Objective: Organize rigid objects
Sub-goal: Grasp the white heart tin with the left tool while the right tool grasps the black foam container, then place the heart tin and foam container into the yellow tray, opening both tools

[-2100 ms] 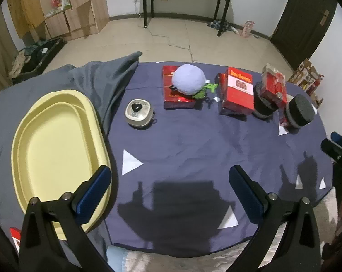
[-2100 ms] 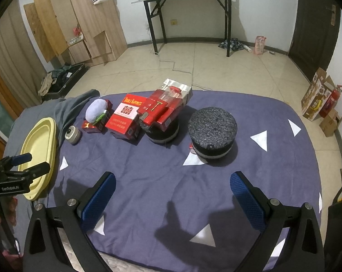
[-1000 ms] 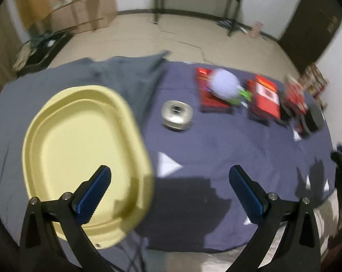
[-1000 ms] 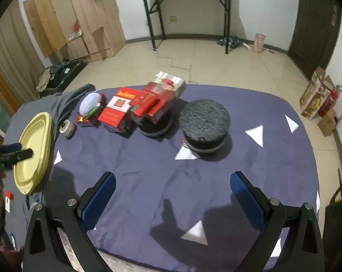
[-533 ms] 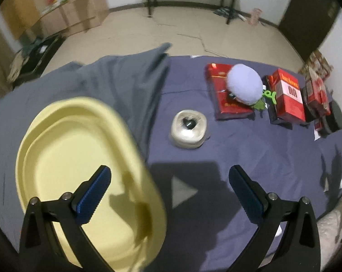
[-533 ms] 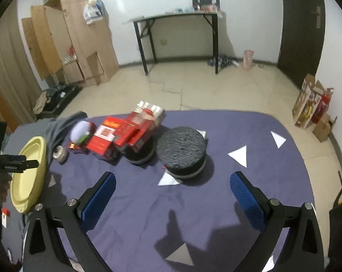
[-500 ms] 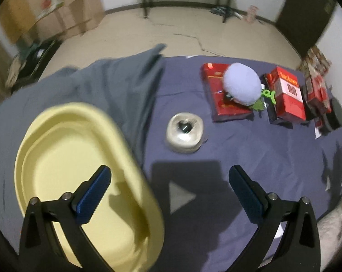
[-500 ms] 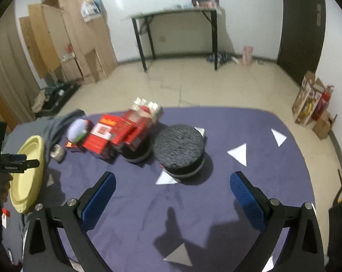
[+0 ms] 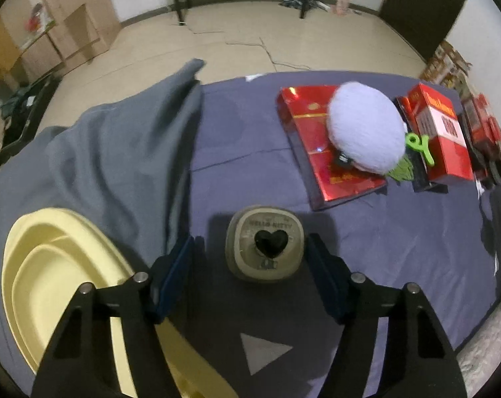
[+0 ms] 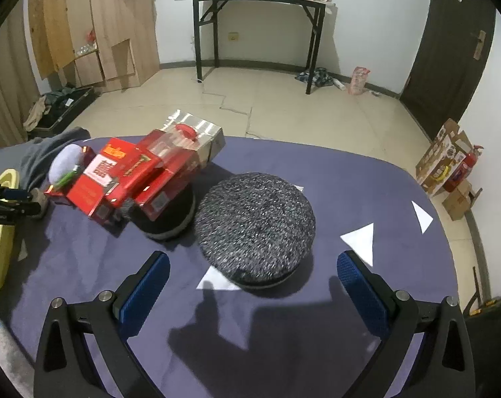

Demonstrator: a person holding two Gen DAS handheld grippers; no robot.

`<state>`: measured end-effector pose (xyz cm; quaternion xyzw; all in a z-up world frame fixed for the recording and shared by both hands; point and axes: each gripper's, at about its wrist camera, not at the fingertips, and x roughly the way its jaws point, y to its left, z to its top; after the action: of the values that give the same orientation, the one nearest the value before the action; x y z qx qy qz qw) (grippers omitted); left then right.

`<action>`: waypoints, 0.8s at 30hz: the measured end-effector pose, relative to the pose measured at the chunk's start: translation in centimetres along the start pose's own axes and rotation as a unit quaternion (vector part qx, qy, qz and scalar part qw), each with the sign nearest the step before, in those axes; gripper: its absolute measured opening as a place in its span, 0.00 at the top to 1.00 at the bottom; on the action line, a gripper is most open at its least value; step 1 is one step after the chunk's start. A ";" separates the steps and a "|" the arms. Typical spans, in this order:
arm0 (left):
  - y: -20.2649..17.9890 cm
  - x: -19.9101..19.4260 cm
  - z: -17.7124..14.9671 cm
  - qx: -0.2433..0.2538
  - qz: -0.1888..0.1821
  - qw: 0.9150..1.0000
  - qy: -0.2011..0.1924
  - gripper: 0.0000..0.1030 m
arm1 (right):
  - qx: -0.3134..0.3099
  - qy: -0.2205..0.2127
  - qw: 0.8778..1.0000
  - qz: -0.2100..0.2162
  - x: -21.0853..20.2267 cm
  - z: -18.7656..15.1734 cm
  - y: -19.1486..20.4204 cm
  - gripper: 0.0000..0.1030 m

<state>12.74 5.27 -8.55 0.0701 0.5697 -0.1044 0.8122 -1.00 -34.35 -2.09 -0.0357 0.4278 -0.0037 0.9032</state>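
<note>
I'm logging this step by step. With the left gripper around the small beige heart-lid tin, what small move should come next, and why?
Probably finish closing. The left gripper straddles the beige tin, its jaws closing but apparently not yet pressing its sides; the yellow tray lies just beside it.

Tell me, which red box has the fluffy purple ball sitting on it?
The flat shiny red box lying nearest the grey cloth. The purple ball rests on it; the other red boxes stand beside it without the ball.

two dark round pads (image 10: pixel 255 224), one yellow tray (image 9: pixel 51 285)
</note>
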 end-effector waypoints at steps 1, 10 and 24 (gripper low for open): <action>-0.2 0.2 0.0 0.005 -0.002 1.000 0.003 0.33 | -0.002 0.000 1.000 -0.004 0.2 0.0 -0.1 0.01; -1.0 1.6 0.3 0.024 -0.001 0.999 0.023 0.32 | 0.004 0.002 1.000 0.011 2.3 0.8 -1.1 0.13; 0.6 1.4 0.2 0.003 -0.007 1.000 0.020 0.53 | -0.020 -0.018 1.000 0.005 0.7 1.0 -0.6 0.36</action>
<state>13.57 5.71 -9.84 0.0701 0.5858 -0.1105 0.7999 0.29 -34.88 -1.97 -0.0513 0.4119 0.0101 0.9097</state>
